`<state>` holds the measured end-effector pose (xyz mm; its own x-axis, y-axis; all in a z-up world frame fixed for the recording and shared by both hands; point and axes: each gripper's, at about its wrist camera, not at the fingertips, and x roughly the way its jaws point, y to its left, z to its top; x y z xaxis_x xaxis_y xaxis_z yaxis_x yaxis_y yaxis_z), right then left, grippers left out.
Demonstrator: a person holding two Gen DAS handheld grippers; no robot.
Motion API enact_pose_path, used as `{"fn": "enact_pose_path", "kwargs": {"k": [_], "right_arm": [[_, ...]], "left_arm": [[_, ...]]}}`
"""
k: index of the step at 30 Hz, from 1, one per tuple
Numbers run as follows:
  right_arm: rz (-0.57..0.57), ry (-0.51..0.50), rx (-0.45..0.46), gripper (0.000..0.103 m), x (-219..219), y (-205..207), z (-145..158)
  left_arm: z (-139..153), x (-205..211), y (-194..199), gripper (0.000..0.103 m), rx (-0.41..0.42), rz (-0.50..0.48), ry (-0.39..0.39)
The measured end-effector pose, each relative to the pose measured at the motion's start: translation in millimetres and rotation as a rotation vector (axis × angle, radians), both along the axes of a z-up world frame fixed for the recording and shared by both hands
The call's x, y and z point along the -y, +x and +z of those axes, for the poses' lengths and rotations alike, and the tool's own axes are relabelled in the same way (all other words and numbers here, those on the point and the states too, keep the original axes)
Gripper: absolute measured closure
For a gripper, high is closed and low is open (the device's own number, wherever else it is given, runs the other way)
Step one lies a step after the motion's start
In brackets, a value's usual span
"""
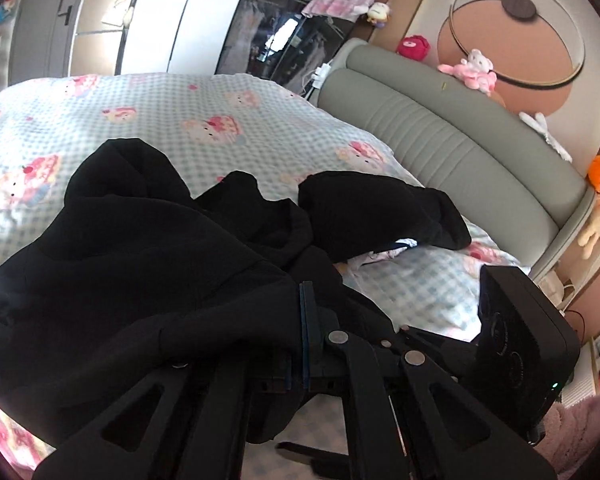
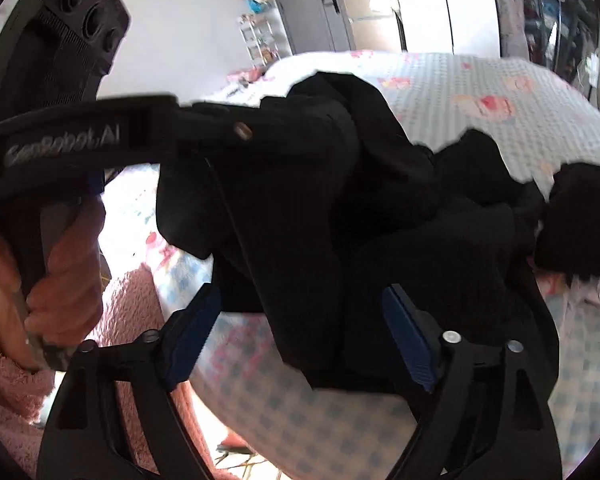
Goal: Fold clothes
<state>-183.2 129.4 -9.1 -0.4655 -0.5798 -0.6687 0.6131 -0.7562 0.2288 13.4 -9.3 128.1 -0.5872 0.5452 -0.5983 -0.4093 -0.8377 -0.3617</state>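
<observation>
Black garment (image 1: pixel 148 248): soft, matte knit or fleece, heavy folds, crumpled in a loose heap with no single clear long axis. It lies on the bed (image 1: pixel 172 104), its bulk sprawling from the near edge toward the middle; one tubular part, sleeve-like with a ribbed-looking cuff (image 1: pixel 448 220), reaches toward the headboard (image 1: pixel 440 132).

Bed: quilted cover, pale blue-and-white check printed with pink cartoon figures, puffy surface.

Headboard: grey-green padded upholstery, curved, with vertical stitched channels. Plush toys (image 1: pixel 472 68) sit along its top.

Left tool (image 1: pixel 304 320): black plastic linkage, blue ribbed pads pressed together, a fold of the black garment pinched between them; cloth drapes over and down its left side. Angled downward toward the bed.

Right tool (image 2: pixel 300 336): same build, blue pads spread fully wide, gripping nothing; the garment hangs just beyond and between the pads, and contact cannot be told. Points downward across the bed edge.

Hand (image 2: pixel 60 272): wrapped round the left tool's handle, fuzzy pink sleeve (image 2: pixel 8 360) at the wrist.
</observation>
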Motion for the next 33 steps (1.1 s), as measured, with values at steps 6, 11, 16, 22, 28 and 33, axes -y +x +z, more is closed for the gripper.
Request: {"fn": "enact_pose_path", "kwargs": {"k": [6,11,16,22,28,33], "right_arm": [[-0.085,-0.019,-0.080,0.088,21.3,-47.8,0.7],[-0.252,-0.059,-0.226,0.097,-13.0,-78.2,48.4],[-0.509,-0.169,-0.330,0.097,-120.6,-63.0,112.8],[-1.083,-0.067,-0.357,0.093,-286.5,1.1,144.1],[-0.984,0.166,-0.097,0.076,-315.3,12.9,83.2],[-0.757,0.092,-0.031,0.034,-280.8,39.1,56.8]], "left_arm": [[-4.3,19.3,16.3,0.066,0.015,0.031,0.059],[-9.0,73.6,36.9,0.041,-0.013,0.122,0.216],[-32.3,64.8,29.6,0.041,0.055,0.126,0.139],[-82.6,-0.4,-6.0,0.041,0.176,-0.005,0.133],[-143.3,-85.5,-48.7,0.041,0.326,-0.099,0.080],[-183.5,-139.7,-77.5,0.029,0.488,-0.137,0.206]]}}
